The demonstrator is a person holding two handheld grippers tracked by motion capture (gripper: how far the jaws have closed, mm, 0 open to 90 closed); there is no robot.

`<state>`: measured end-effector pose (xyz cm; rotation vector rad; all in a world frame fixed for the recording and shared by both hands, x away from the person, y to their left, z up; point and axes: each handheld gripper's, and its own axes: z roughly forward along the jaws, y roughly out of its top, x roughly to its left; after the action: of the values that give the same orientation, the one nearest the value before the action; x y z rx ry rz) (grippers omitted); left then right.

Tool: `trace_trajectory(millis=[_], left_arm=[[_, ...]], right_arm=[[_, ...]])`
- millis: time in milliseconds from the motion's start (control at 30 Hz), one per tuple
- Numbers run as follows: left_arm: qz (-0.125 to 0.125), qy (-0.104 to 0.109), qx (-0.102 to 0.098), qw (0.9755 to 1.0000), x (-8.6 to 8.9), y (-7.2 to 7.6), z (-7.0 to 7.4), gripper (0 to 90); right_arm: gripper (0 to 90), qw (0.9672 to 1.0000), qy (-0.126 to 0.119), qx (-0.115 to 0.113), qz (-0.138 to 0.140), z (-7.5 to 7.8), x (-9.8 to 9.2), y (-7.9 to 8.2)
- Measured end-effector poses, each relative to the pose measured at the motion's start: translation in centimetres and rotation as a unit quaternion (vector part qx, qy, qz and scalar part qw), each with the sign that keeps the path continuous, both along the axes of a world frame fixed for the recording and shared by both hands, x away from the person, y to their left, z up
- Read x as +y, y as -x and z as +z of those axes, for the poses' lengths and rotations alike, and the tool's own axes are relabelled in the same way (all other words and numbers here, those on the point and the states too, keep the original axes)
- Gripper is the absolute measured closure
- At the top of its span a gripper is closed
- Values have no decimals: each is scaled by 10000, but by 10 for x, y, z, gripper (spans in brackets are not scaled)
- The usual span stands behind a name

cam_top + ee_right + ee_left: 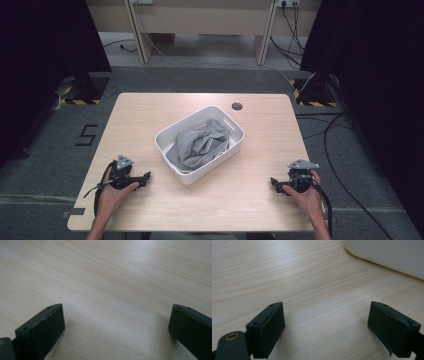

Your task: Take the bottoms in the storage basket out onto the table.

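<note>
Grey carpeted floor [45,165] around a pale wooden desk [250,195], dark curtains [45,45] at both sides, light furniture legs and loose cables at the back. Near the desk's far edge, a small round dark cable hole [237,106]. At the middle of the desk, set at a slant, a white plastic bin [187,176] with a crumpled grey cloth [195,146] lying inside, bunched below the rim. Bare wood between the bin and either hand, nothing lying in the way.

Near the front left corner, the left tool [144,177] held low over the desk, gripped from behind by the left hand [112,196], pointing to the right toward the bin's near corner; jaws wide apart with bare wood between them in the left gripper view [325,327], the bin's white wall [387,255] close ahead at upper right.

Near the front right corner, the right tool [274,183] held low as well, gripped by the right hand [306,197], pointing to the left, well apart from the bin; jaws spread wide in the right gripper view [116,327], holding nothing, plain wood grain ahead
</note>
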<state>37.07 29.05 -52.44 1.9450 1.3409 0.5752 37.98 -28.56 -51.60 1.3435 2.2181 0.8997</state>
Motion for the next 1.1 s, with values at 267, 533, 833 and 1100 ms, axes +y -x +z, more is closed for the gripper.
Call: trace_trajectory(millis=[267, 533, 833, 1100], left_arm=[[-2, -1, 1, 10000, 0, 0, 0, 129], [-1, -1, 2, 10000, 0, 0, 0, 129], [-1, 0, 1, 10000, 0, 0, 0, 129], [-2, 1, -1, 10000, 0, 0, 0, 130]], right_arm=[[36, 10000, -13, -40, -26, 0, -1, 0], [177, 9998, -69, -196, 49, 2, 0, 1], [198, 9991, -233, -343, 12, 5, 1, 3], [175, 9978, -311, -567, 120, 22, 14, 6]])
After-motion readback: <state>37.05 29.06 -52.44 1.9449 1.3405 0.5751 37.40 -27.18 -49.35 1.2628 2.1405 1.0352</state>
